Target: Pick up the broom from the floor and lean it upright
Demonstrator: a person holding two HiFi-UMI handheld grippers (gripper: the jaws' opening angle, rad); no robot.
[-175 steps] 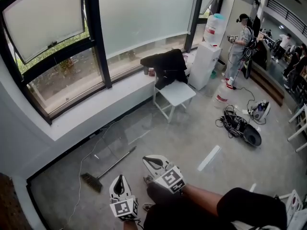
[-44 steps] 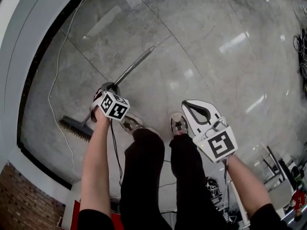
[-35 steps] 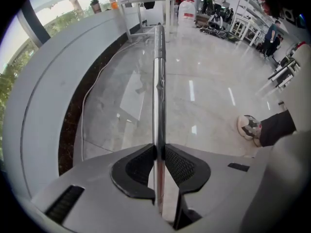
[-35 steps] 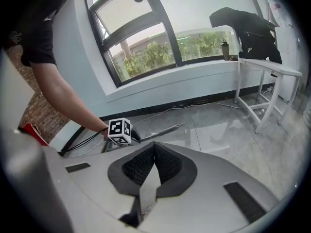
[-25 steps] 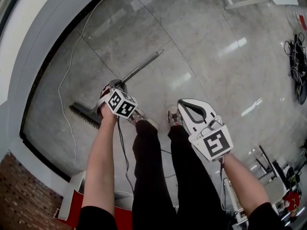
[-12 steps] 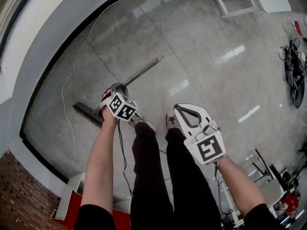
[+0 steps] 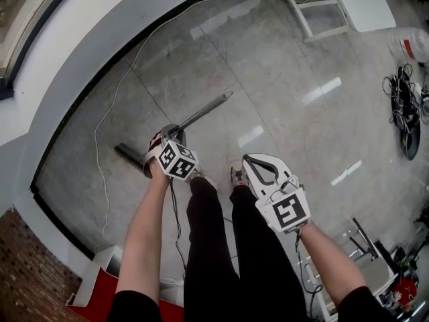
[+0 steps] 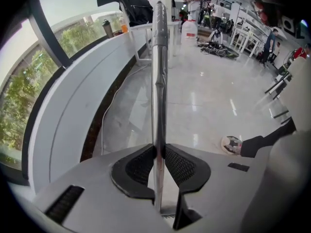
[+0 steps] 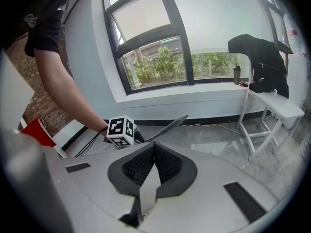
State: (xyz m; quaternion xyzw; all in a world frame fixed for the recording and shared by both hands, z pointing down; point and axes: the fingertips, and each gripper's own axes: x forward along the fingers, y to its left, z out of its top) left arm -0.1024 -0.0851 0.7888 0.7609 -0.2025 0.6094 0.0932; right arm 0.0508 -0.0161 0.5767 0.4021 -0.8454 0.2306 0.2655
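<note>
The broom lies slanted over the grey floor, its metal handle pointing up and right and its dark bristle head low at the left. My left gripper points steeply down and is shut on the handle near its lower end. In the left gripper view the shiny handle runs straight up between the ribbed pads of the left gripper, which press on it from both sides. My right gripper hangs beside my right leg, shut and holding nothing. Its own view has the right gripper with tips together, and the broom handle beyond.
A white cable trails along the grey wall base at the left. A white chair stands at the top right, with black cables and a water jug further right. My shoes are just below the broom.
Both hands have risen. The left gripper has lifted the broom's handle with it, and the bristle head has slid a little to the right.
</note>
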